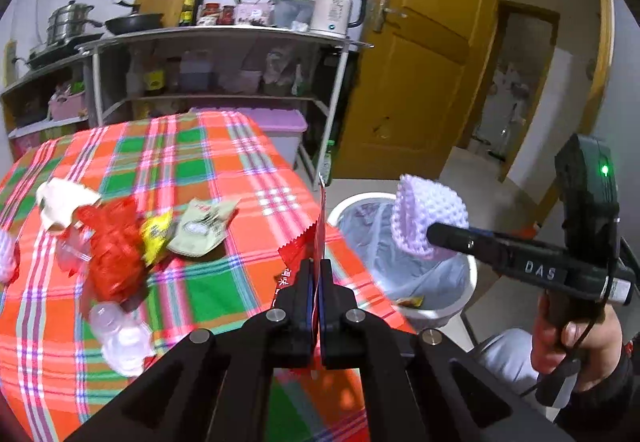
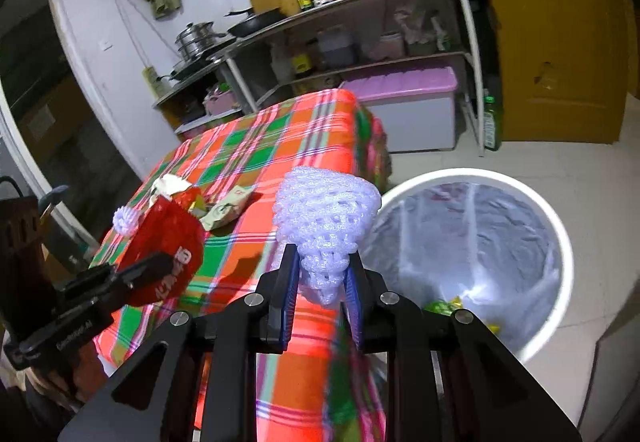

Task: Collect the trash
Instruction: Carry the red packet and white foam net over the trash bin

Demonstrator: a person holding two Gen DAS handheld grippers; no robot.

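My left gripper [image 1: 319,270] is shut on a flat red snack wrapper [image 1: 316,234], held edge-on above the table's right edge; it also shows in the right wrist view [image 2: 168,262]. My right gripper [image 2: 320,262] is shut on a white foam fruit net [image 2: 326,218], held at the near-left rim of the white bin [image 2: 560,238]; in the left wrist view the net [image 1: 428,218] hangs above the bin [image 1: 460,306]. The bin has a clear liner and a few wrappers at the bottom. On the plaid table [image 1: 200,162] lie a red mesh bag [image 1: 114,242], a yellow wrapper [image 1: 156,234], a pale green packet [image 1: 202,226] and a clear plastic bottle [image 1: 120,338].
A crumpled cream paper [image 1: 60,202] and another foam net [image 1: 6,254] lie at the table's left. A metal shelf [image 1: 224,38] with pots, a kettle and jars stands behind. A purple-lidded box [image 2: 412,110] and a yellow door [image 1: 424,42] are beyond the bin.
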